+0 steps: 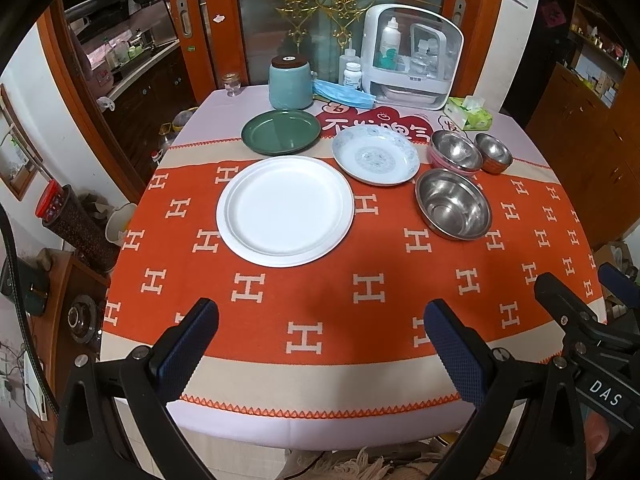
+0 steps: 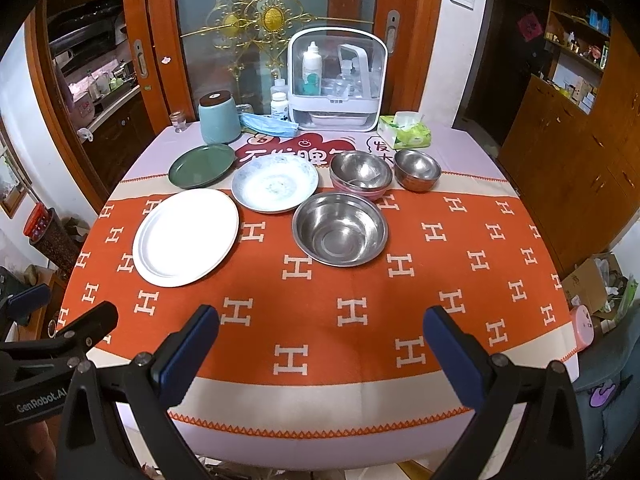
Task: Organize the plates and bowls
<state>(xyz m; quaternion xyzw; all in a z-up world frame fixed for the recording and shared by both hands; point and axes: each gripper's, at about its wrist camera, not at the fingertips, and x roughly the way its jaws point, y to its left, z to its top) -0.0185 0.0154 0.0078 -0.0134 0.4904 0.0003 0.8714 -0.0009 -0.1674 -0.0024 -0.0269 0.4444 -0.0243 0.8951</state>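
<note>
- Left gripper (image 1: 320,332) & right gripper (image 2: 320,332): fingers spread wide, nothing held, both over near edge of surface (image 1: 360,312).
- White plate (image 1: 285,211) front left; green plate (image 1: 281,131) behind it; patterned plate (image 1: 376,155) to its right.
- Big steel bowl (image 1: 453,208) front right; pink-sided steel bowl stack (image 1: 455,152) & small steel bowl (image 1: 493,153) behind, side by side.
- Teal jar (image 1: 290,82), tissue box (image 1: 469,113) at back.

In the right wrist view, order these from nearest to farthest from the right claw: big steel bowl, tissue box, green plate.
1. Big steel bowl, centre, just ahead of the right claw.
2. Green plate, far left.
3. Tissue box, far right, at the back.
</note>
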